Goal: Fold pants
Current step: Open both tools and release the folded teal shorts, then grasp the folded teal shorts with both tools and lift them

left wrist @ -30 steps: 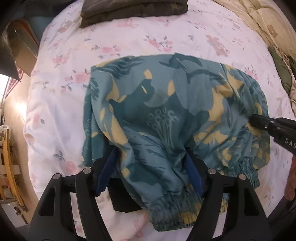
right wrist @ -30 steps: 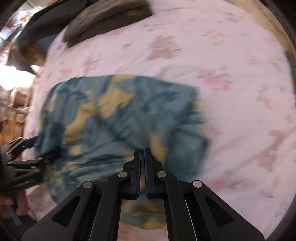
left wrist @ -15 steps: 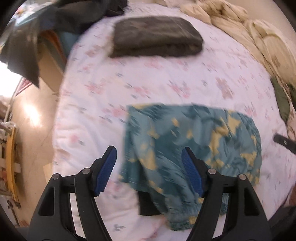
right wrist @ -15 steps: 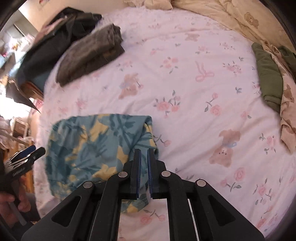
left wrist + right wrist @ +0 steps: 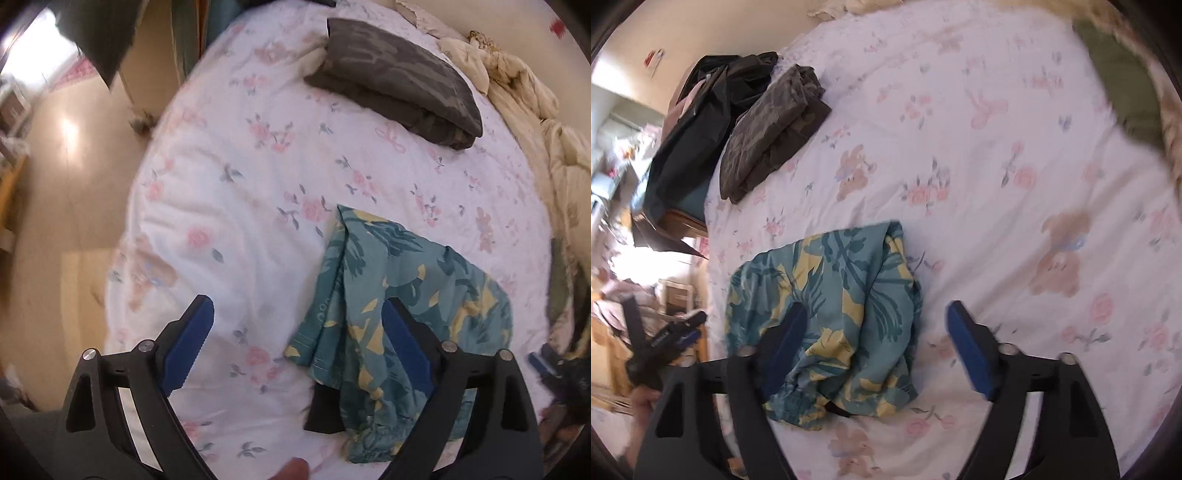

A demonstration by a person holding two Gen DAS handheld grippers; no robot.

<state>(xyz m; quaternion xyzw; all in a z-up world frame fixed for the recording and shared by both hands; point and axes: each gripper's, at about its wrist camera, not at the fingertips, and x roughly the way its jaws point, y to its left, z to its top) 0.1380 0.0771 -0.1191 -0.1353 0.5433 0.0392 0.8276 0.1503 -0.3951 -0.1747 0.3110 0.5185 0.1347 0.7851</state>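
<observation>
The teal pants with yellow leaf print [image 5: 413,299] lie folded in a compact bundle on the floral bed sheet [image 5: 236,206]. They also show in the right wrist view [image 5: 834,302]. My left gripper [image 5: 295,343] is open and empty, raised above the sheet with the bundle under its right finger. My right gripper [image 5: 875,339] is open and empty above the bundle's right edge. A small black item [image 5: 325,410] pokes out from under the pants. The left gripper shows at the left of the right wrist view [image 5: 670,338].
A folded dark grey garment [image 5: 395,77] lies at the far side of the bed. Black clothes [image 5: 705,107] are piled beyond it. A cream duvet [image 5: 532,110] and an olive garment [image 5: 1123,77] lie on the right. The bed edge and floor [image 5: 62,155] are on the left.
Both grippers have pulled back and up from the pants. The right gripper has gone from shut to open. The folded bundle stays on the sheet.
</observation>
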